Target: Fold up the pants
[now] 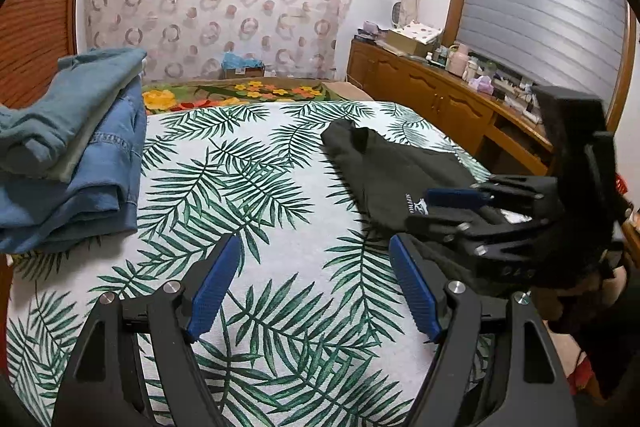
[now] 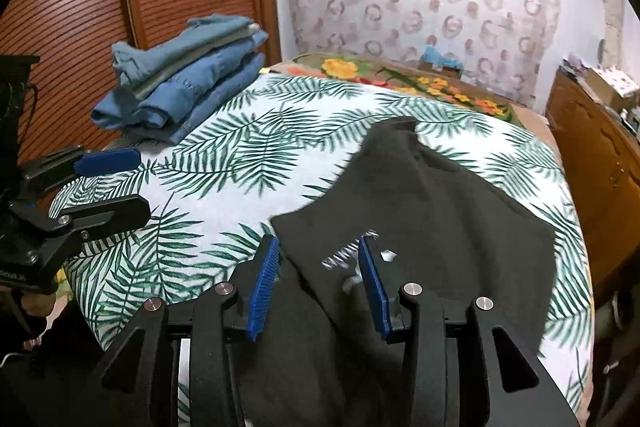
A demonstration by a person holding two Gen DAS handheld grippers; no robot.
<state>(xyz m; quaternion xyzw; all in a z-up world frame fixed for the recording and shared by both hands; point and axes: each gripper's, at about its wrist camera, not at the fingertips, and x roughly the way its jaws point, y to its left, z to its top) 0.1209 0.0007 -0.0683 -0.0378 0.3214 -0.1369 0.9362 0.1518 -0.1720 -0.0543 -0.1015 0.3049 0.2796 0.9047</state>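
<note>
Black pants (image 2: 440, 219) with a white logo lie crumpled on the right side of the leaf-print bed (image 2: 248, 155), hanging over its near edge. They also show in the left wrist view (image 1: 392, 171). My right gripper (image 2: 320, 283) is open, just above the pants near the logo, holding nothing. It shows in the left wrist view (image 1: 444, 207) over the pants' near end. My left gripper (image 1: 316, 283) is open and empty above bare bedsheet (image 1: 280, 227), left of the pants. It shows at the left edge of the right wrist view (image 2: 120, 183).
A stack of folded blue jeans (image 1: 72, 155) sits at the bed's far left, next to a wooden slatted wardrobe (image 2: 80, 7). A floral blanket (image 1: 240, 93) lies at the far end. A cluttered wooden cabinet (image 1: 440, 95) runs along the right.
</note>
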